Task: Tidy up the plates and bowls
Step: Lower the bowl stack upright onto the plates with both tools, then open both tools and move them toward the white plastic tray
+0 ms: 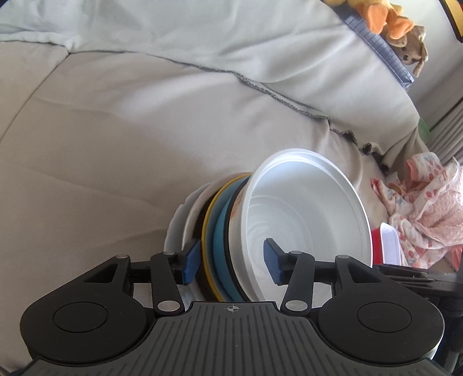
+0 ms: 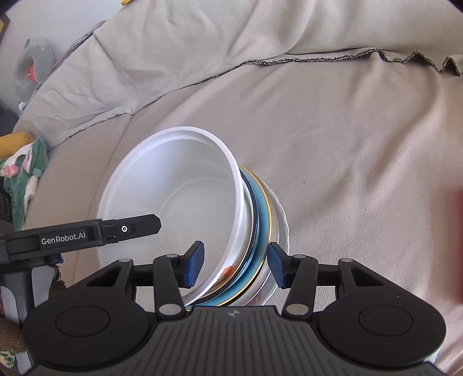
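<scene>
A stack of dishes lies between both grippers above a beige sofa seat: a large white bowl (image 1: 306,214) on top, under it a blue plate (image 1: 221,245) with a yellow rim, then white plates (image 1: 178,228). My left gripper (image 1: 233,261) is shut on the stack's rim, one pad inside the white bowl, the other under the plates. My right gripper (image 2: 235,264) grips the same stack (image 2: 254,231) from the opposite side, one pad inside the white bowl (image 2: 179,191). The left gripper's body (image 2: 84,234) shows in the right wrist view.
The beige sofa seat (image 1: 101,162) lies below, with a pale blanket (image 1: 202,37) over its back. Pink patterned cloth (image 1: 425,208) and a red and white container (image 1: 386,245) lie at the right. Plush toys (image 1: 399,26) sit on the backrest. A green cloth (image 2: 26,170) lies at the sofa's other end.
</scene>
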Demonstrator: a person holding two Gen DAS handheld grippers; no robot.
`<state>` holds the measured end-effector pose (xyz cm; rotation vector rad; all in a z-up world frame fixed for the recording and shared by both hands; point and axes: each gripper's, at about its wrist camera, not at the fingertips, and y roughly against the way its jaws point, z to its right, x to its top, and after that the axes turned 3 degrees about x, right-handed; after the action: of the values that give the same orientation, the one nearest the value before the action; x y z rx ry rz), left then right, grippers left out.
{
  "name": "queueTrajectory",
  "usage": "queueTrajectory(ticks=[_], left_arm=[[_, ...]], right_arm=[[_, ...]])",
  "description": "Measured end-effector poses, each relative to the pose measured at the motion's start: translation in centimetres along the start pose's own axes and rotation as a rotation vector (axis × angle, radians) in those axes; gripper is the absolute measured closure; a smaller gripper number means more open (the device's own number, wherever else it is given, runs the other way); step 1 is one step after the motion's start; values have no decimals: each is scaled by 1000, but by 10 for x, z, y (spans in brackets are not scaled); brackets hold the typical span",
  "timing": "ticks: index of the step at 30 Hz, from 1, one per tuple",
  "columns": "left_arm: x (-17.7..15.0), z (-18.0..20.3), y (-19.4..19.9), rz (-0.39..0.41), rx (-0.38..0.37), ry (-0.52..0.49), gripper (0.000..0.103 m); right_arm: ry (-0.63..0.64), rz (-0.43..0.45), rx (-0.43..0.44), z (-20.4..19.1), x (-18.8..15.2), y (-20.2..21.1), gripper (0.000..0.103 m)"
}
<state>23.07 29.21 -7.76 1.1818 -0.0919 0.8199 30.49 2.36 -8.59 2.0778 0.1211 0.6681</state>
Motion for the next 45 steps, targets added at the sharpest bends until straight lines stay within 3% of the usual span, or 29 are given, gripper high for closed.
queueTrajectory(ticks=[3,5,8,13,17,20,23,25,30,34,40,45], left_arm=[[-7,0,17,29,-36,15,59],[-11,6,25,33,-57,15,57],[-14,18,29,32,-25,-7,57],[-13,31,46,71,-43,-12,60],[-10,35,54,107,-50,12,60],[-11,33,55,131,-46,31,60],[-13,31,48,147,61,39,62],[-15,29,42,142,91,45,62],[-18,27,38,157,75,74,63],[-15,30,47,193,12,94,63],[-7,32,43,183,35,99,63],[-9,16,33,158,73,151,64]], right_arm=[[-4,2,63,2,-4,6,54],[-2,13,79,3,-6,9,54],[-11,30,94,6,-10,11,54],[5,82,154,6,-17,24,56],[62,95,99,2,-18,25,59],[47,84,111,9,-19,23,64],[47,97,93,14,-23,24,64],[54,116,82,16,-26,26,65],[32,183,103,22,-19,38,65],[12,205,144,23,-6,42,65],[-1,190,205,13,5,37,65],[51,244,140,2,-2,40,65]])
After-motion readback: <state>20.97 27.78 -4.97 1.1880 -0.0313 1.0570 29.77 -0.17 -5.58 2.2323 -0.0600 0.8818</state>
